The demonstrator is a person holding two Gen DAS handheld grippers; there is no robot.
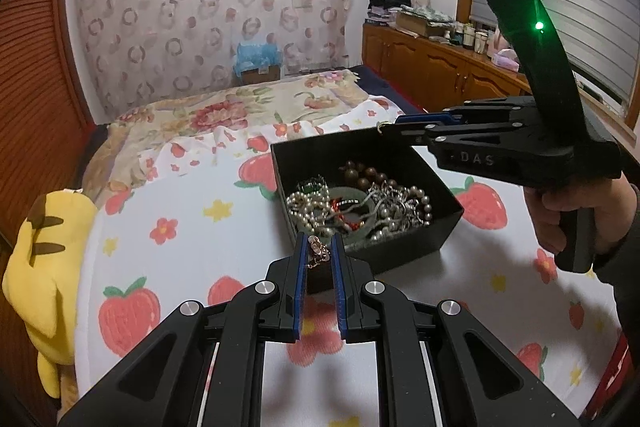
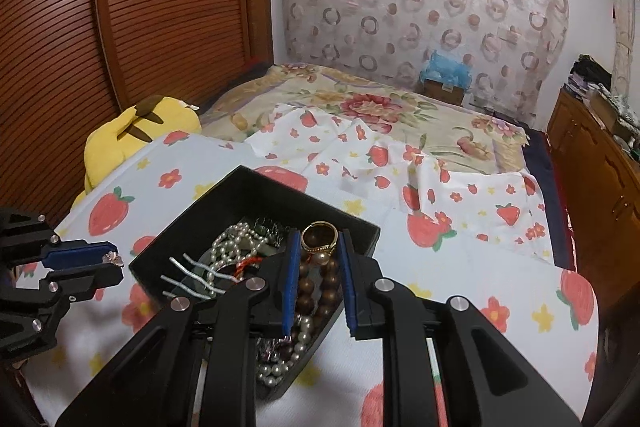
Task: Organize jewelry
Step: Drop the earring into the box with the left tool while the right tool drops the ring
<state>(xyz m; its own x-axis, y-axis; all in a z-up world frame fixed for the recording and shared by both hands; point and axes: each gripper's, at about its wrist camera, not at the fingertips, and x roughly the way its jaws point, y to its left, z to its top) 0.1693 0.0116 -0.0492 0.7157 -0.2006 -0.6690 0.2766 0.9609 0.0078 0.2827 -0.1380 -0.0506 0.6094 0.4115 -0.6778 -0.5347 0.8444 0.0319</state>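
An open black box sits on the strawberry-print sheet, filled with pearl strands, brown beads, a green bangle and silver chains. My left gripper hovers at the box's near edge, shut on a small rose-gold piece. In the right wrist view it shows left of the box, with the piece at its tips. My right gripper is above the box, shut on a gold ring with a pearl. In the left wrist view it hangs over the box's far right corner.
A yellow plush toy lies at the bed's left edge by a slatted wooden door. A floral blanket covers the far bed. A wooden cabinet with clutter stands right. A person's hand holds the right gripper's handle.
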